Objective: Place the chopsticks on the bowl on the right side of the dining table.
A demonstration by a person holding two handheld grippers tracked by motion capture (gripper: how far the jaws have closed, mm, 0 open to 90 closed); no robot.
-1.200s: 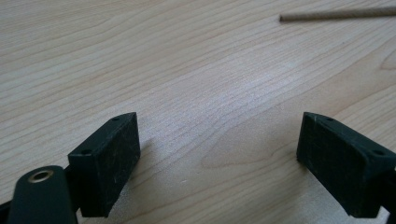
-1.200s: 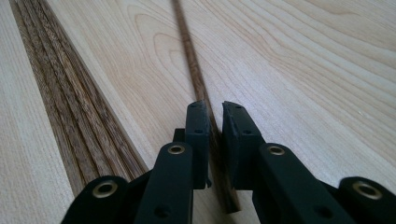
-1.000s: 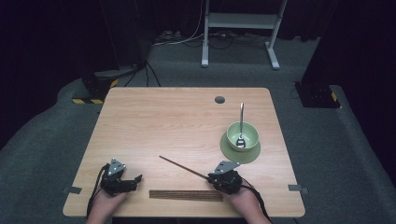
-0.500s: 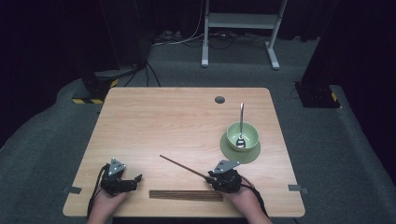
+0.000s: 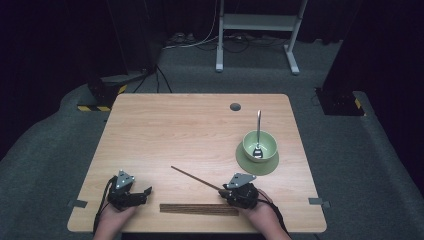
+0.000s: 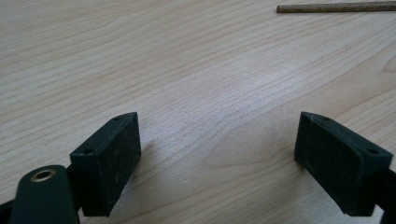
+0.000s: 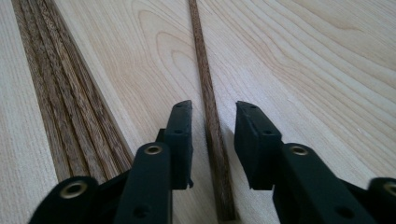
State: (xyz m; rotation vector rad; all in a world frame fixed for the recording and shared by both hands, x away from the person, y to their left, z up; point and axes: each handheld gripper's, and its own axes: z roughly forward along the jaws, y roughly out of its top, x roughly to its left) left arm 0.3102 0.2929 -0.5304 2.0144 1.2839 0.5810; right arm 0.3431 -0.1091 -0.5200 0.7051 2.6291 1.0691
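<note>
Our right gripper's [image 7: 212,116] fingers [image 7: 180,135] stand a little apart with the single chopstick [image 7: 208,98] lying between them on the wood, a gap showing on each side of it, so the grip is released. These jaws have just been closing slightly after opening from a tighter hold within the last second. Our left gripper's [image 6: 217,144] fingers [image 6: 109,161] are spread wide over bare wood, grasping nothing.

In the high view, the right gripper [image 5: 235,190] sits near the front edge of the tabletop [image 5: 190,120], right of centre, and the chopstick [image 5: 195,178] runs from it diagonally toward the middle. The bundle of chopsticks [image 5: 199,209] lies along the front edge between our two hands. The left gripper [image 5: 134,194] rests near the front left corner. Compared with the earlier frames, neither hand nor the chopstick has shifted. A green bowl [image 5: 260,145] with a spoon [image 5: 258,132] sits on a plate [image 5: 245,162] toward the right edge, unchanged.
</note>
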